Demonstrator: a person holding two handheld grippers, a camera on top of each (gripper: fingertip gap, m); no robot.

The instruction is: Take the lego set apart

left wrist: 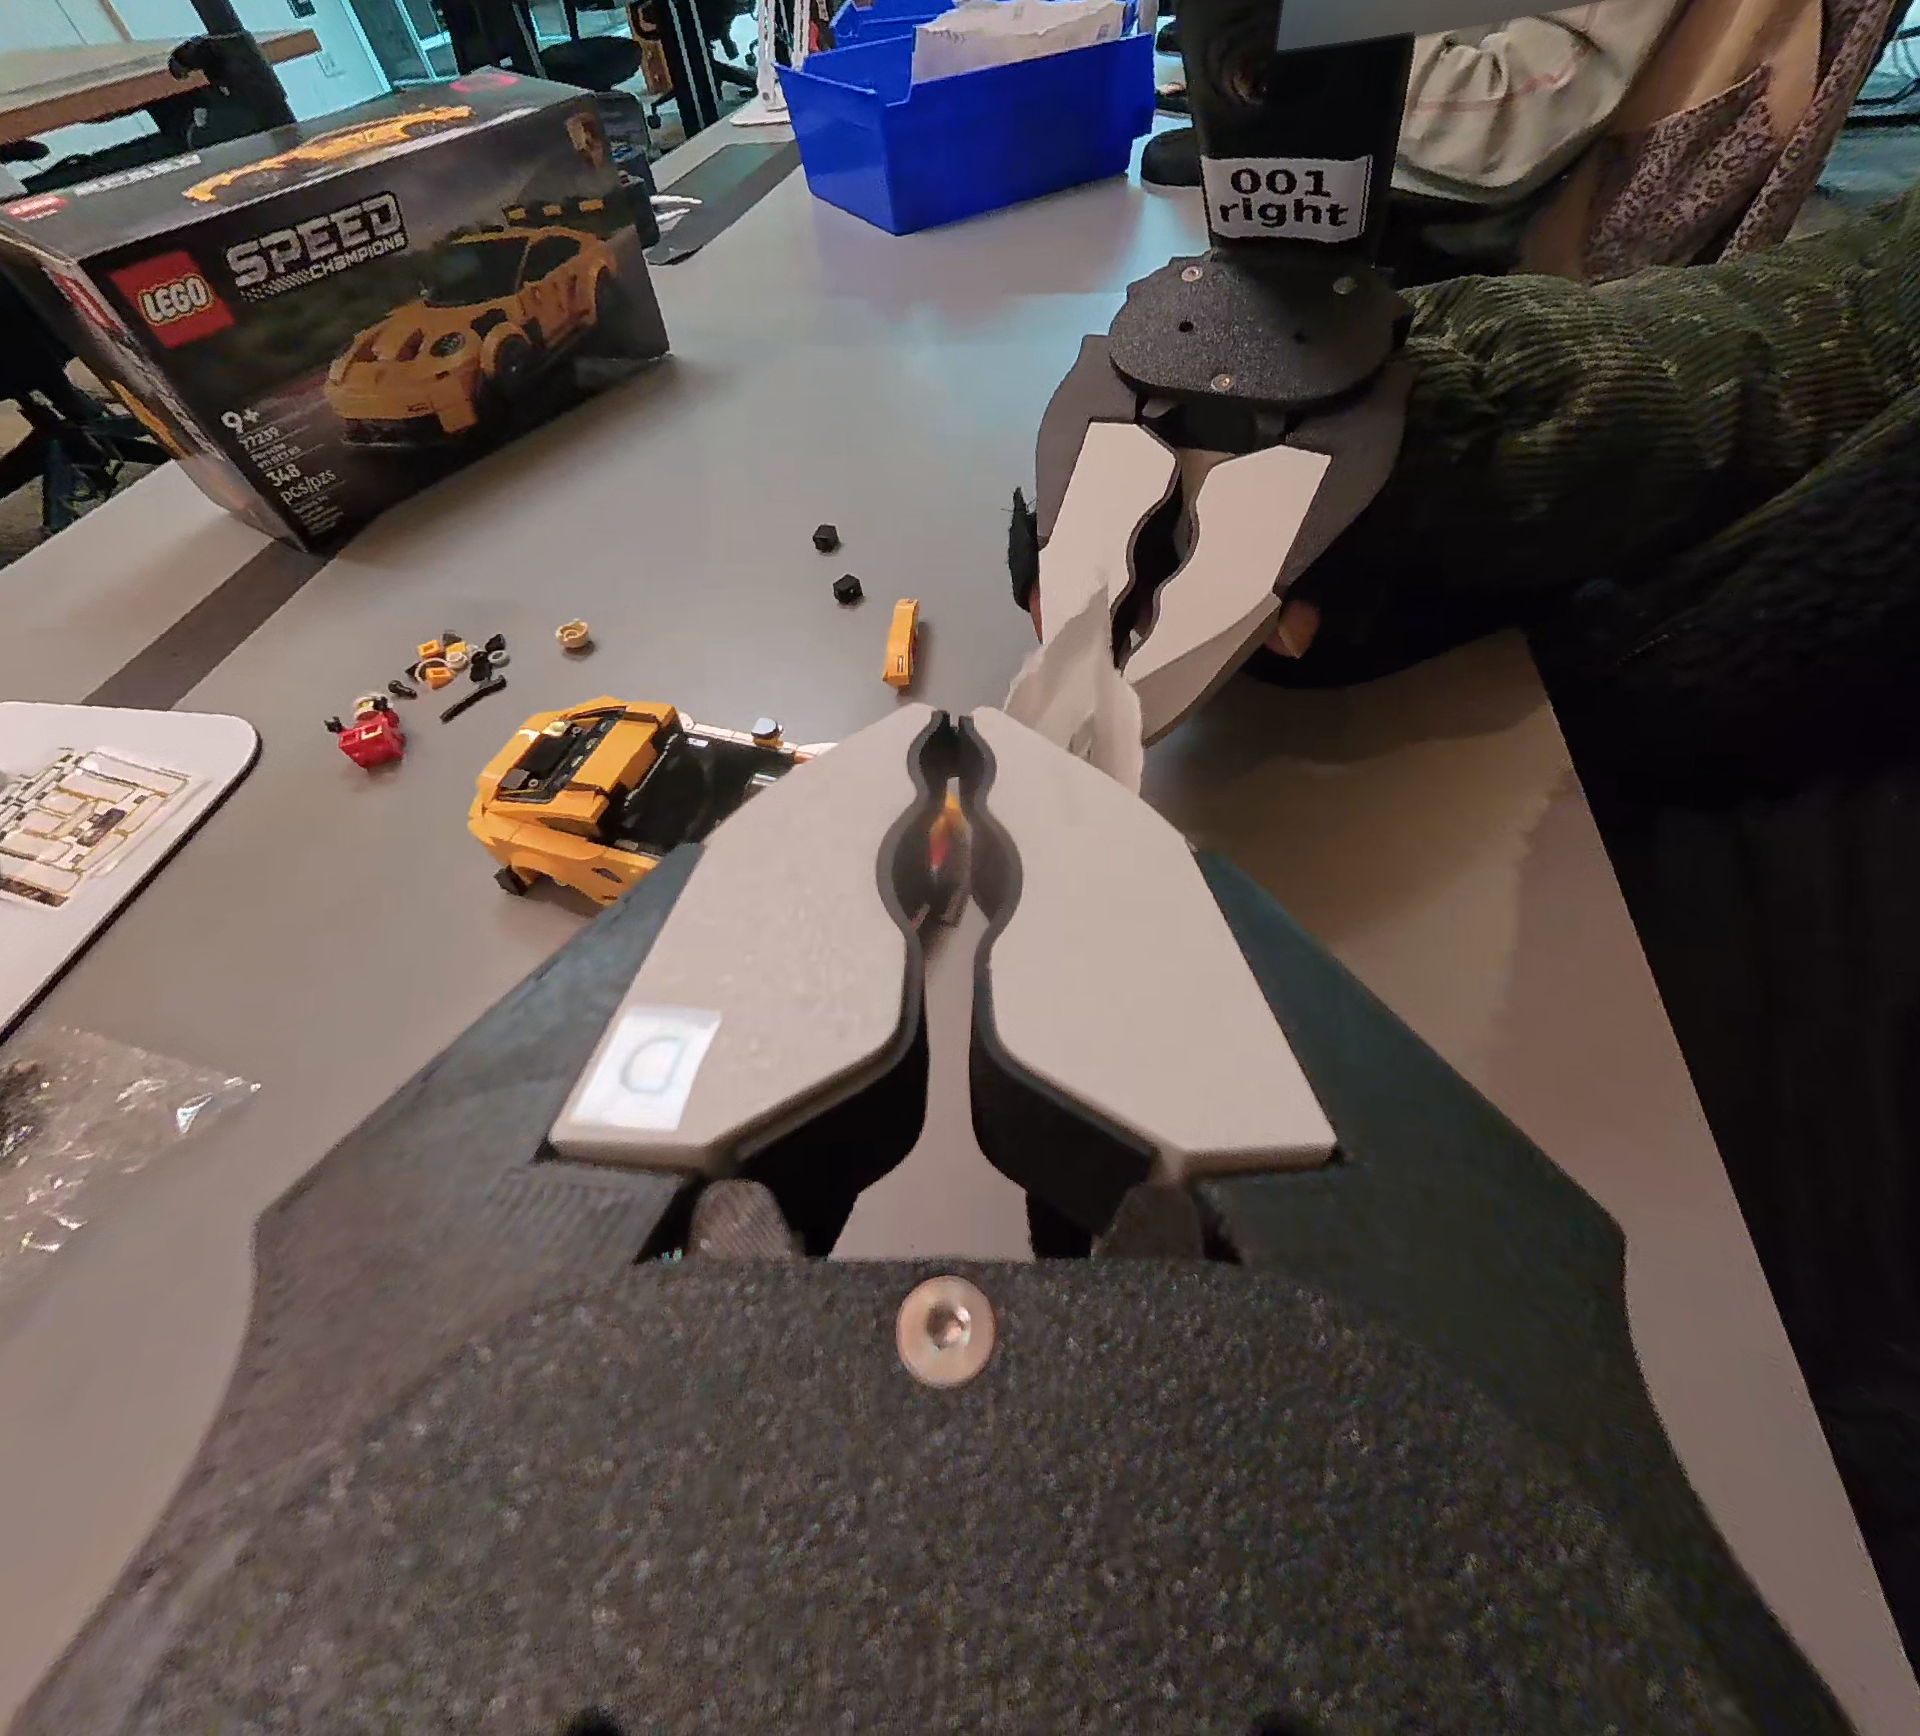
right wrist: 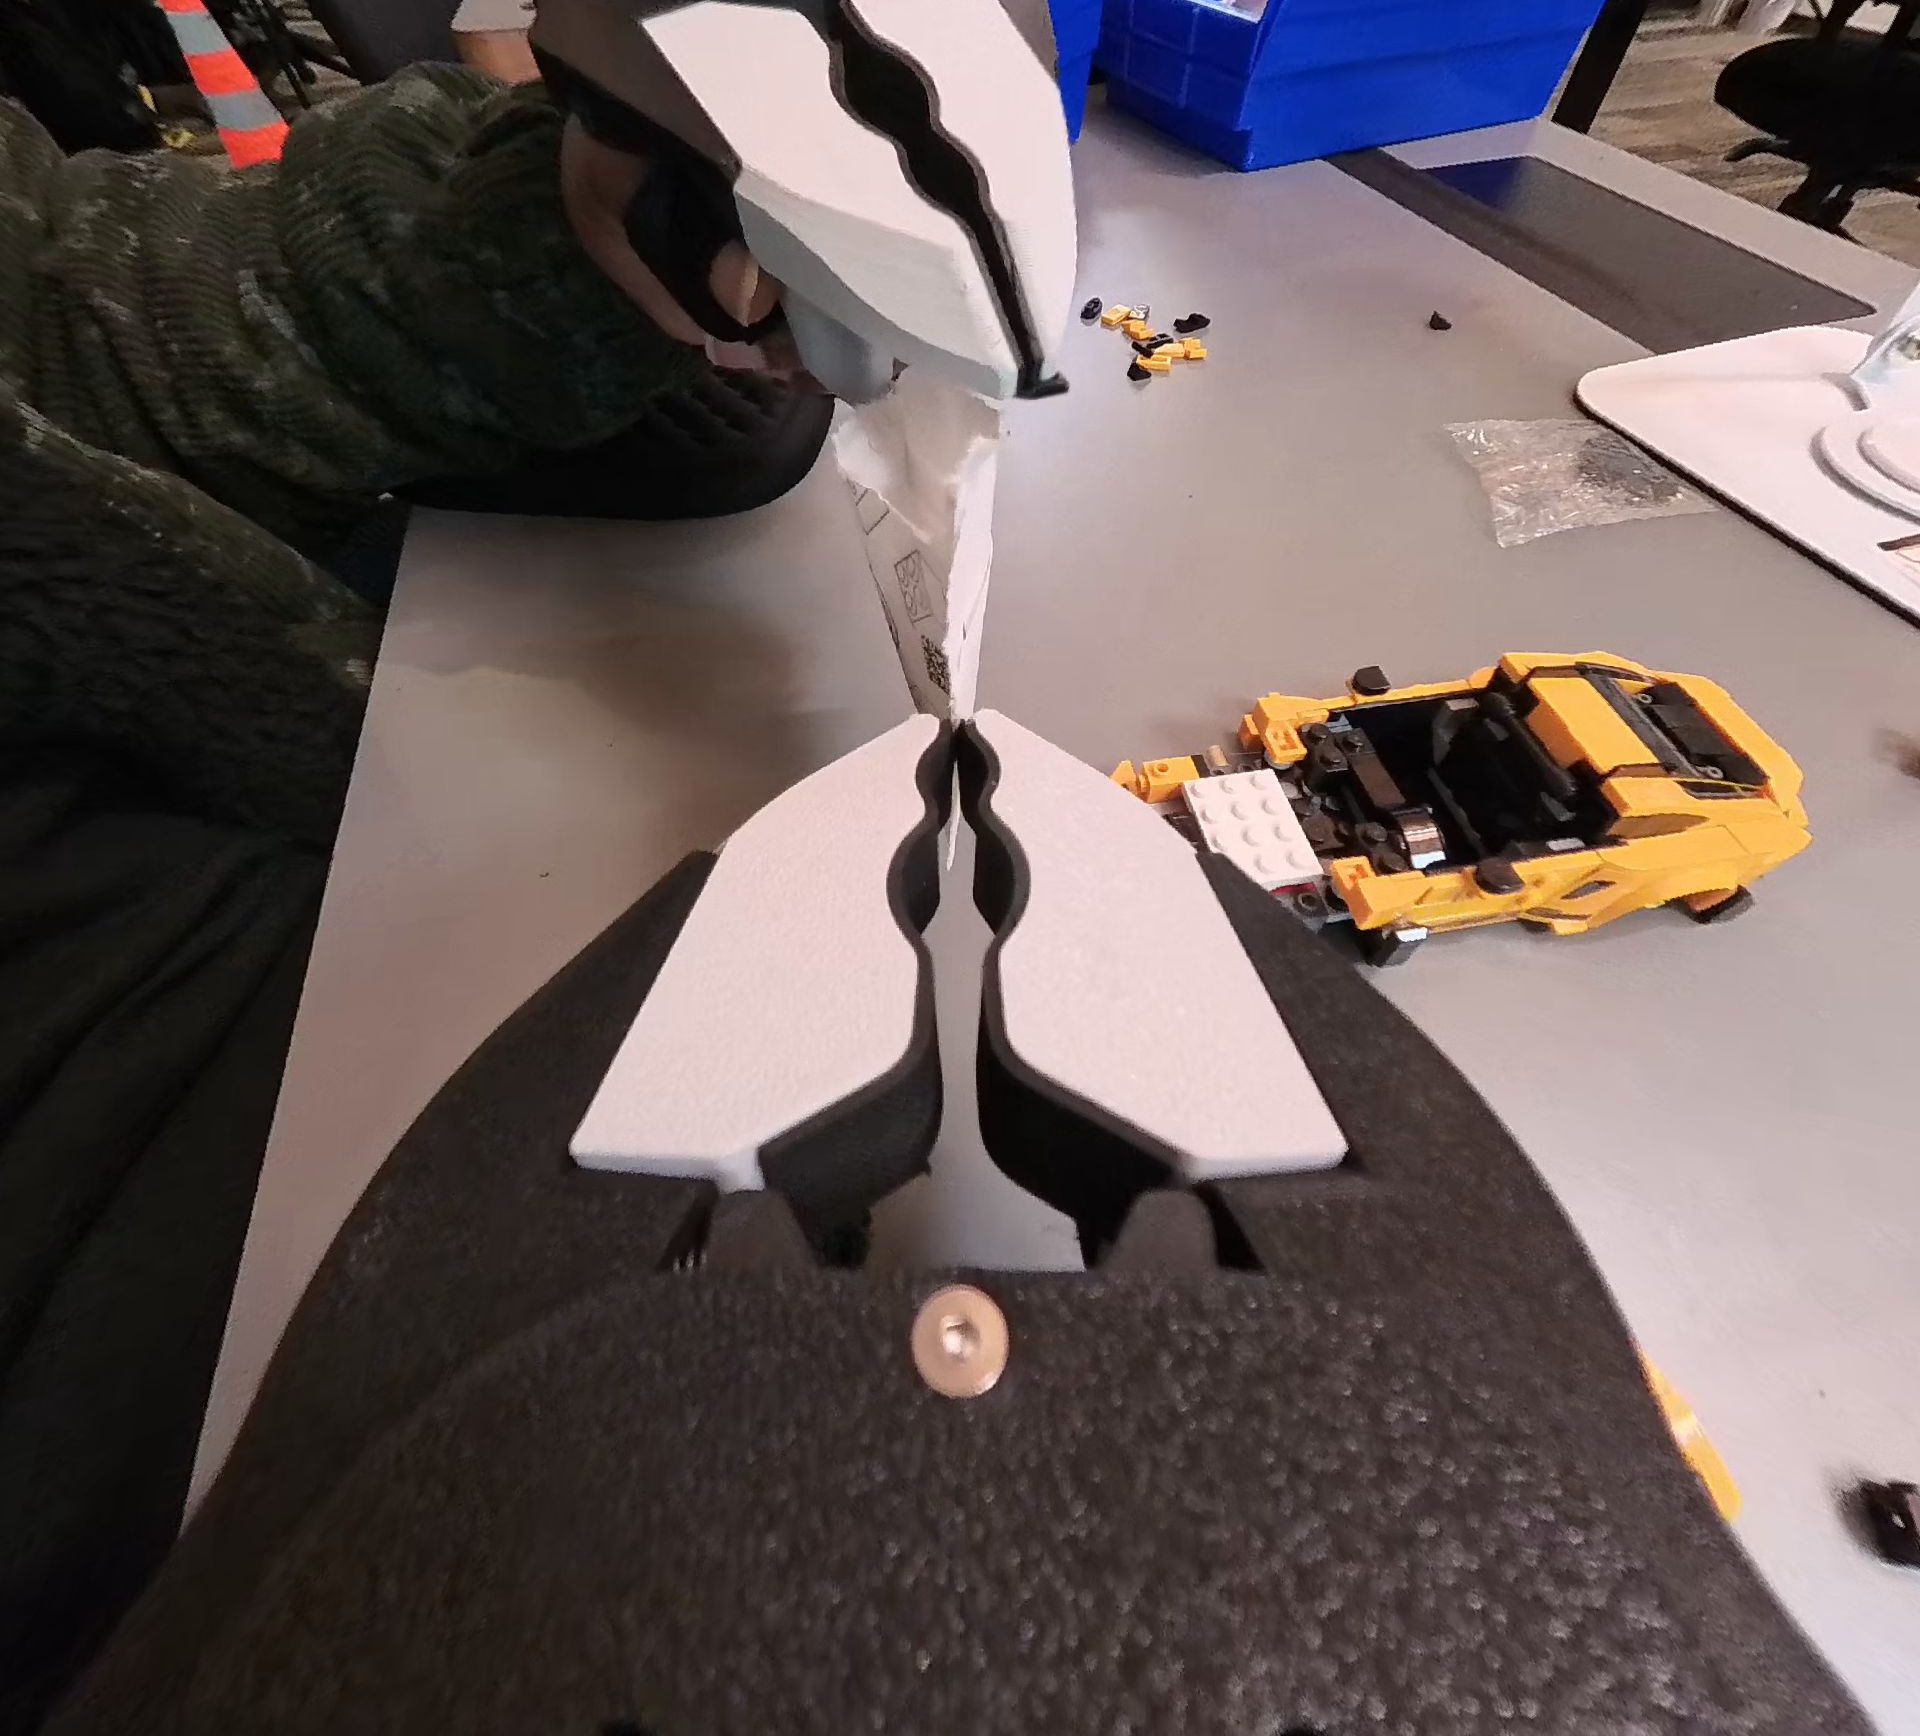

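Printed lettering, a red logo and small numbers cover the dark box (left wrist: 343, 315) on the table. A white label (left wrist: 1283, 195) sits on the right gripper (left wrist: 1127, 647), a small sticker (left wrist: 646, 1068) on the left gripper (left wrist: 956, 725). Printed codes mark the white paper (right wrist: 925, 564) pinched between them.

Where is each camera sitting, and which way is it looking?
Left wrist view: sits on the left gripper, looks along its shut fingers over the grey table at the yellow lego car, the set's box and the right gripper; a green sleeve shows.
Right wrist view: sits on the right gripper, faces the left gripper and a sleeve.
Both show the car, blue bins and the white paper bag pinched by both grippers.
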